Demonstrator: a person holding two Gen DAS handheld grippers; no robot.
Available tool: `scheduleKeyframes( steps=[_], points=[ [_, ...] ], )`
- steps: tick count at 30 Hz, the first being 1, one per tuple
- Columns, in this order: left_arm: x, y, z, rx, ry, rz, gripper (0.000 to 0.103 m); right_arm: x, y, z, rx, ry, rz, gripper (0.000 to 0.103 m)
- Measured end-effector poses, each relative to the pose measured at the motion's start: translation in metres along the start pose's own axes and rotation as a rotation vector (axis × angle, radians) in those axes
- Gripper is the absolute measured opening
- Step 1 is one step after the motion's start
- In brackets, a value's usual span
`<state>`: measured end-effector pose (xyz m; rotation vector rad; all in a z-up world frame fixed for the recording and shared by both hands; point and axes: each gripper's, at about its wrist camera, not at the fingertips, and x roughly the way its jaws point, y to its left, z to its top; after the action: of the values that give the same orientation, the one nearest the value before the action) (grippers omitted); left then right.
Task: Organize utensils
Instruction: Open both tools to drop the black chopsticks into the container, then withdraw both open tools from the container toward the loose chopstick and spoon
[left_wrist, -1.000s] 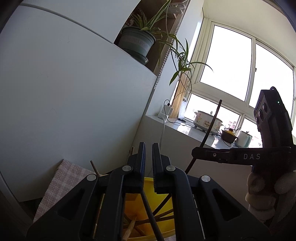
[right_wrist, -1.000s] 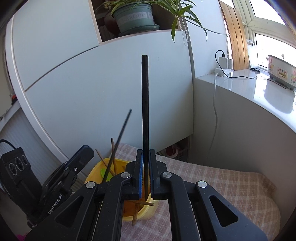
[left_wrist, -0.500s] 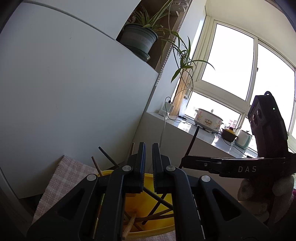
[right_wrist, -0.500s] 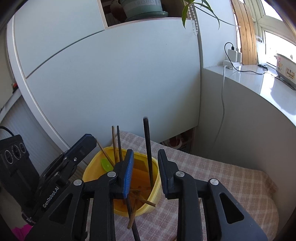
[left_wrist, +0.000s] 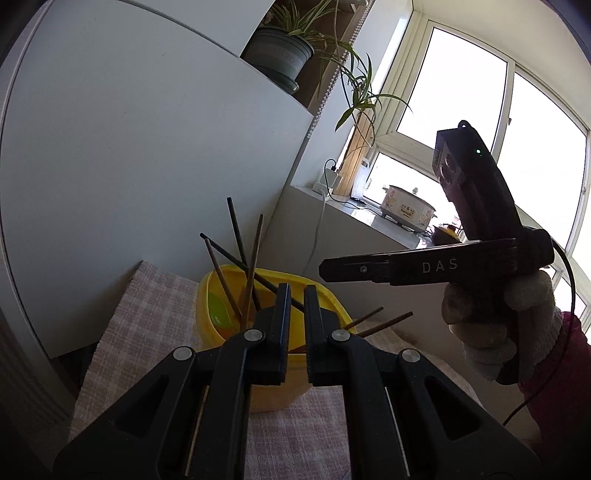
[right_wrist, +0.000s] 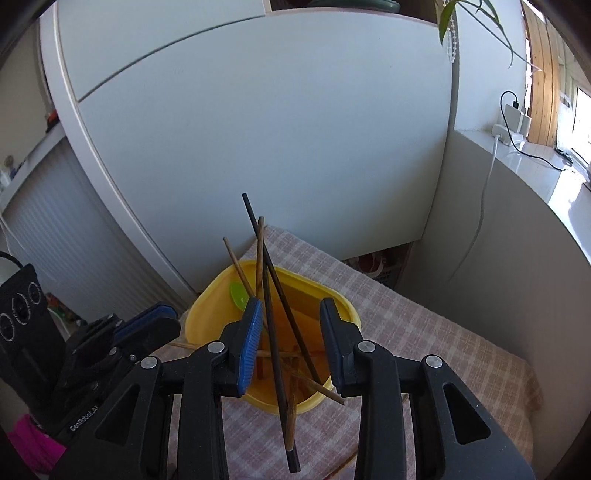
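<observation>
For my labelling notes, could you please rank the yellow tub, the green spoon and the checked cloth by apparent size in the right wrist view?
1. checked cloth
2. yellow tub
3. green spoon, partly hidden

Both grippers matte black plastic, round silver screws at finger pivots. Right gripper: blue ribbed pad on one finger, white "DAS" lettering along the side, green LED on housing, thin black cable trailing off. Left gripper: "GenRobot.AI" printed in white. Right hand in off-white knit glove, magenta sleeve at wrist.
</observation>
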<state>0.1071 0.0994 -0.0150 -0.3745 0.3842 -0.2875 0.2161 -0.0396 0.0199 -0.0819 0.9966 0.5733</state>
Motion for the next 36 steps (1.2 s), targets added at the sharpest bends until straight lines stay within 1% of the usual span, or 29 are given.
scheduleKeyframes(
  steps=[3, 6, 7, 9, 12, 13, 14, 15, 17, 24, 26, 28, 31, 34, 36],
  points=[
    [-0.006, 0.002, -0.009, -0.003, 0.025, -0.002, 0.004, 0.025, 0.009, 0.009, -0.047, 0.101, -0.031, 0.03],
    [-0.011, 0.005, -0.015, -0.016, 0.03, -0.004, 0.004, 0.044, 0.012, 0.017, -0.058, 0.165, -0.06, 0.028],
    [-0.012, 0.007, -0.016, -0.022, 0.031, -0.006, 0.004, 0.048, 0.012, 0.02, -0.059, 0.173, -0.056, 0.028],
    [-0.013, 0.011, -0.018, -0.037, 0.034, -0.006, 0.004, 0.055, 0.013, 0.024, -0.054, 0.192, -0.039, 0.022],
    [-0.014, 0.014, -0.019, -0.048, 0.036, -0.007, 0.004, 0.06, 0.018, 0.023, -0.059, 0.209, -0.033, 0.017],
    [-0.014, 0.014, -0.018, -0.047, 0.033, -0.007, 0.004, 0.062, 0.02, 0.022, -0.063, 0.213, -0.033, 0.014],
    [-0.014, 0.014, -0.018, -0.047, 0.03, -0.009, 0.004, 0.063, 0.021, 0.022, -0.064, 0.219, -0.03, 0.008],
    [-0.015, 0.014, -0.018, -0.048, 0.028, -0.011, 0.004, 0.064, 0.021, 0.021, -0.062, 0.219, -0.028, 0.005],
    [-0.016, 0.013, -0.017, -0.051, 0.026, -0.014, 0.004, 0.063, 0.022, 0.019, -0.052, 0.21, -0.02, 0.005],
    [-0.016, 0.014, -0.015, -0.056, 0.028, -0.013, 0.004, 0.035, 0.016, 0.005, 0.026, 0.132, 0.049, 0.004],
    [-0.016, 0.016, -0.016, -0.063, 0.028, -0.015, 0.004, 0.023, 0.012, 0.001, 0.042, 0.096, 0.048, 0.004],
    [-0.016, 0.016, -0.016, -0.065, 0.027, -0.014, 0.004, 0.011, 0.009, -0.003, 0.073, 0.055, 0.075, 0.004],
    [-0.016, 0.017, -0.015, -0.073, 0.025, -0.018, 0.004, -0.008, 0.003, -0.008, 0.12, -0.04, 0.08, 0.004],
    [-0.017, 0.016, -0.015, -0.077, 0.023, -0.023, 0.004, -0.019, 0.002, -0.006, 0.157, -0.141, 0.032, 0.004],
    [-0.02, 0.014, -0.015, -0.072, 0.019, -0.023, 0.004, -0.021, 0.002, -0.003, 0.195, -0.211, 0.021, 0.004]
  ],
)
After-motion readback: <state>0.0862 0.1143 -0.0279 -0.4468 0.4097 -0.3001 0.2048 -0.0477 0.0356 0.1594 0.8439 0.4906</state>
